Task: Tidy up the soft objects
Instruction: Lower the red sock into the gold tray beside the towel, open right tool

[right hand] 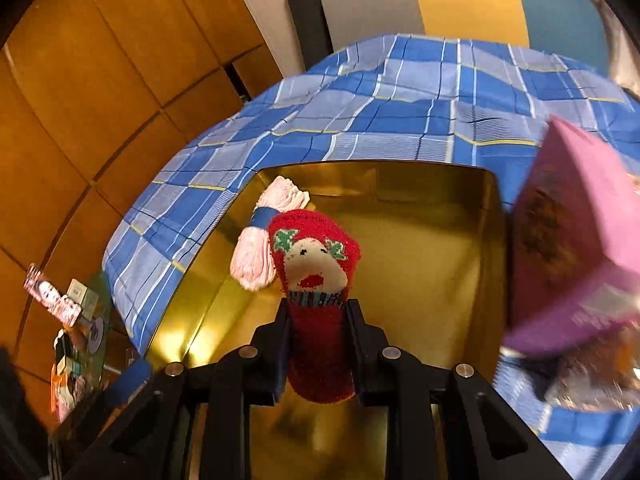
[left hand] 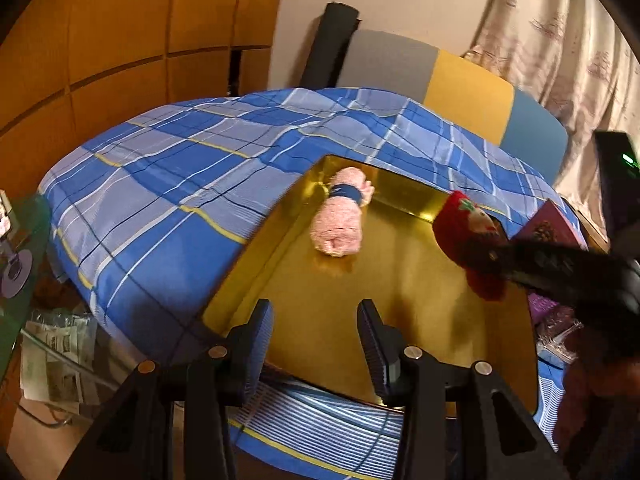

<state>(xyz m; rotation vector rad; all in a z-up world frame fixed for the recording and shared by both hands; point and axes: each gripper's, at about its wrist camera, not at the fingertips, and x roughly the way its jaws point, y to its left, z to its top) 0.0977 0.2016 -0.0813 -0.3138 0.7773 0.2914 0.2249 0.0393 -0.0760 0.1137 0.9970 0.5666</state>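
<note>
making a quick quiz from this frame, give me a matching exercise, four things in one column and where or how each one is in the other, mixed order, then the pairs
Things:
1. pink rolled towel
2. red sock
3. left gripper
4. purple box

States:
A. open, holding nothing, over the near part of the gold tray
B. lying in the gold tray with a blue band around it
C. beside the tray's right edge, on the checked cloth
D. clamped in the right gripper above the tray

Pairs: 1-B, 2-D, 3-A, 4-C
</note>
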